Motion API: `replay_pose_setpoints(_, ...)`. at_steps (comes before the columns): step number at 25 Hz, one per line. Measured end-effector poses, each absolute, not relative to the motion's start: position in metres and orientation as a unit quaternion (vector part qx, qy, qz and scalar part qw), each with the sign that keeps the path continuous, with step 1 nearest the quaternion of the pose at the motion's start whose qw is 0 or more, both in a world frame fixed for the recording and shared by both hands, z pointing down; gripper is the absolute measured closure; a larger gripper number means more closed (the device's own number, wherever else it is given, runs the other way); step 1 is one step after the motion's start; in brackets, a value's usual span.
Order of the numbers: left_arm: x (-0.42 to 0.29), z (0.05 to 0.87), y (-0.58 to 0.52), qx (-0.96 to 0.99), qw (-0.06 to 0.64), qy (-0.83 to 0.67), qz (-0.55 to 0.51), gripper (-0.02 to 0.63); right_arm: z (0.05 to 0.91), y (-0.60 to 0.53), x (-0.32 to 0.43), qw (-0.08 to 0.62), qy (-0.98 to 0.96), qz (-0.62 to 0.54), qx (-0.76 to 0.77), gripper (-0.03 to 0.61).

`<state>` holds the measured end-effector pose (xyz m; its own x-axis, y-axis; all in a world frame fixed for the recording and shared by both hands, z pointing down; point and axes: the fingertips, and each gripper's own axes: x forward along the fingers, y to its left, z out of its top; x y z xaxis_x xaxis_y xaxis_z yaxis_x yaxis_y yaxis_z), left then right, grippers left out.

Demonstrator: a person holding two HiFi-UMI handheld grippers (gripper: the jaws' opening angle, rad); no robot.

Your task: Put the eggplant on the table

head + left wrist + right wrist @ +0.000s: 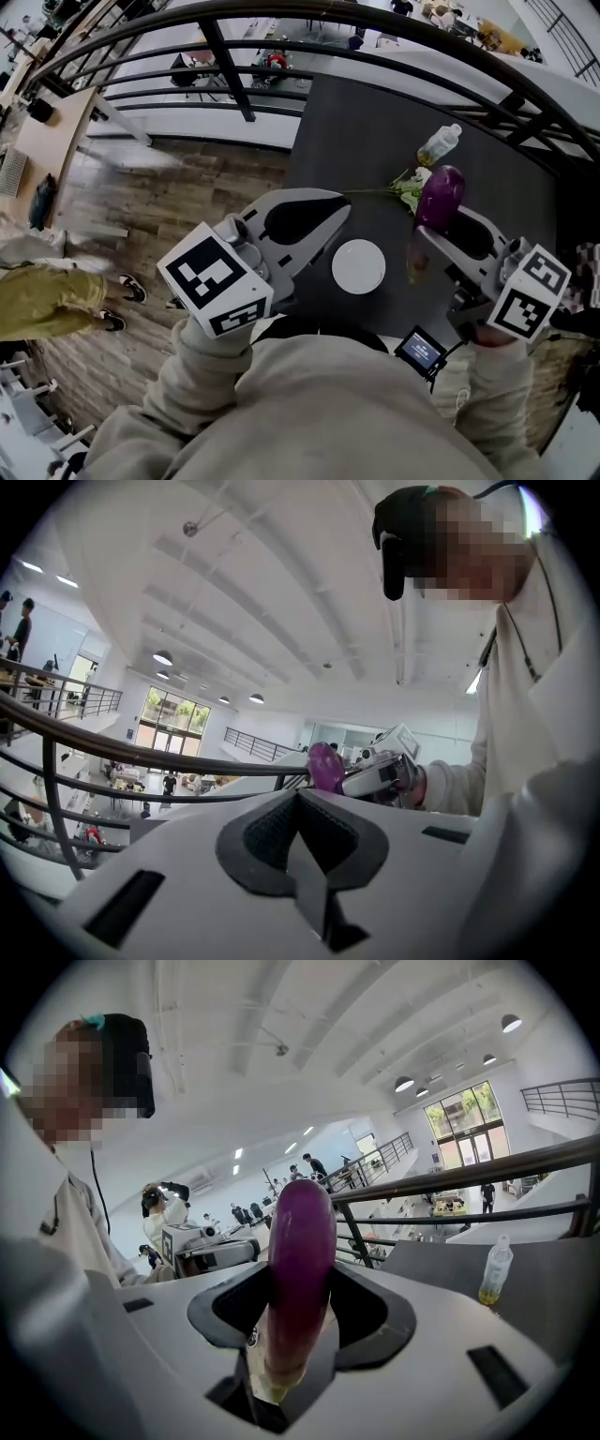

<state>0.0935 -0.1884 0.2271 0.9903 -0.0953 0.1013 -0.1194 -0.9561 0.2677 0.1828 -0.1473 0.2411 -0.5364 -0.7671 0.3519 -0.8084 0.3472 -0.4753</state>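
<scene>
**Eggplant** (298,1260): purple, long, glossy. Pinched in right gripper (433,236) and held clear of the surface (366,122). Hung right of the disc (359,265) and a little beyond it, over dark tabletop.

**Long axis:** in line with the jaws. Stalk end sunk deep in the throat, rounded end thrust out past the jaw ends, away from the person.

**Right gripper:** pressed on both flanks of the eggplant's lower half, with the jaws kept apart only by its girth. Stood right of the disc on the person's side.

**Left gripper** (298,797): jaws pressed together, nothing between them. Stood left of the disc, pointed toward it, well apart from the eggplant.

**Disc:** white, round, flat on the surface near its close edge.

**Sprig** (403,192): green, lying beyond the disc, just beside the eggplant's far end as seen from the head.

**Bottle** (439,145): small, clear, yellowish liquid inside. Stood upright beyond the disc, past the sprig.

**Judged:**
- Placement fell to the right hand alone, the left being idle and farther off.
- Bare surface right of the disc looked the likeliest spot.
- Called for lowering, then tipping the flank down before release, to avoid landing on the rounded end and rolling.
- Sprig and bottle close enough beyond to be knocked.
</scene>
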Motion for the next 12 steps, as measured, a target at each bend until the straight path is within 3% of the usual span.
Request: replay_pose_setpoints(12, 0.068, 0.264, -0.181, 0.981, 0.177, -0.069, 0.047, 0.609, 0.284, -0.154, 0.157, 0.054, -0.821, 0.339, 0.456, 0.364)
